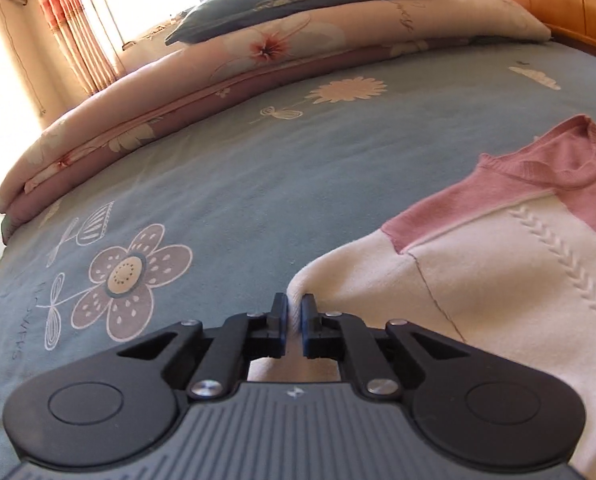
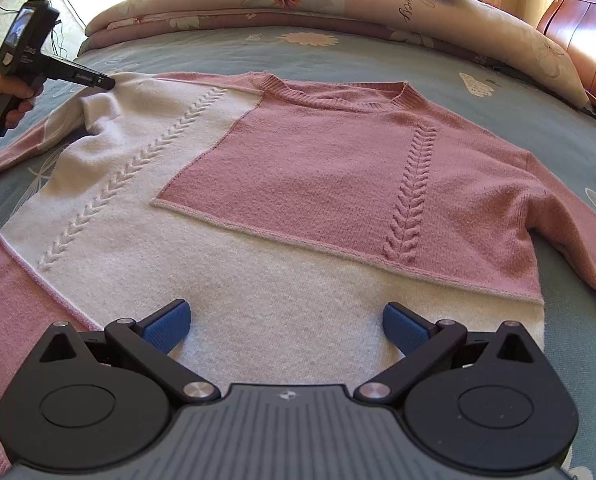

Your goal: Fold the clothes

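Jaws of left gripper (image 1: 295, 307) pinch sweater (image 2: 298, 184) shoulder; right gripper (image 2: 286, 320) jaws wide, empty

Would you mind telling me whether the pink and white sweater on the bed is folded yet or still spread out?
Spread out. The sweater lies flat on the bed, front up, only its white shoulder pinched by the left tool.

Black claw (image 2: 286, 326) linkages (blue ribbed pads (image 2: 166, 326)), 4 silver screws.

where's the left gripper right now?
Left gripper is shut on the cream shoulder edge of the sweater; in the right wrist view it sits at the far left, beside the blue bedsheet.
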